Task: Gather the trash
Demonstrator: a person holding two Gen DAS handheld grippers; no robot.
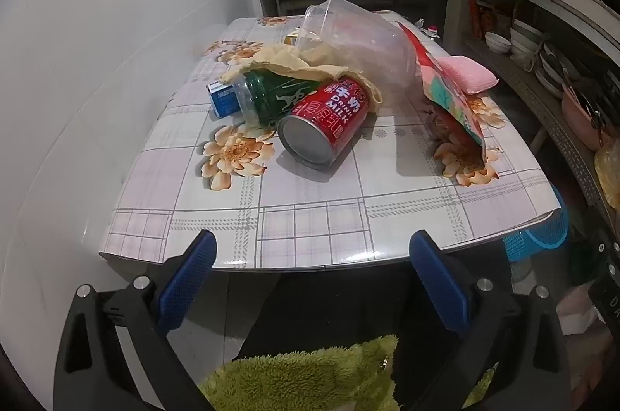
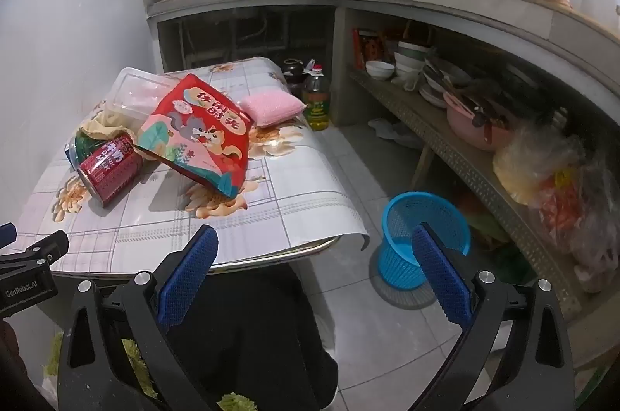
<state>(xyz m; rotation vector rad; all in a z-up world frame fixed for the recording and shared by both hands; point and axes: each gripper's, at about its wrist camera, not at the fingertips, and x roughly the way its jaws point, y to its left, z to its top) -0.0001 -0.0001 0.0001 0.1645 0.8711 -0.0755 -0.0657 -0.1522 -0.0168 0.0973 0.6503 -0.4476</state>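
Left gripper (image 1: 312, 258): jaws spread wide, nothing between them; hangs at the near edge of the table (image 1: 310, 221), short of the pile.
Right gripper (image 2: 316, 256): jaws likewise wide and empty; hangs off the table's near right corner, above the floor between table and bin (image 2: 399, 267).
Landmark: the red can (image 1: 325, 120); all places below are given from it.
Red can: lies on its side in the middle of the table, its base facing the left gripper, nearest piece of trash.
Green cup (image 1: 271, 97): just left of the can and touching it, also on its side, partly under a yellowish cloth (image 1: 294, 62).
Blue box (image 1: 223, 99): left of the cup, farther from the can.
Clear tub (image 1: 356, 43): behind the can, tipped over onto the heap.
Snack bag (image 1: 449, 93): right of the can, leaning, its lower end on the table.
Pink sponge (image 1: 469, 76): behind the bag; probably not trash.
Bin: on the floor, well right of the can, beyond the table's corner, upright and seemingly empty.
Step in hand (judged): first reach, likely left gripper to can.
Technique: approach low along the table; close across the can's round side, not its ends, as it may roll. Lift clear before swinging toward the bin, so the cup and cloth are not dragged.
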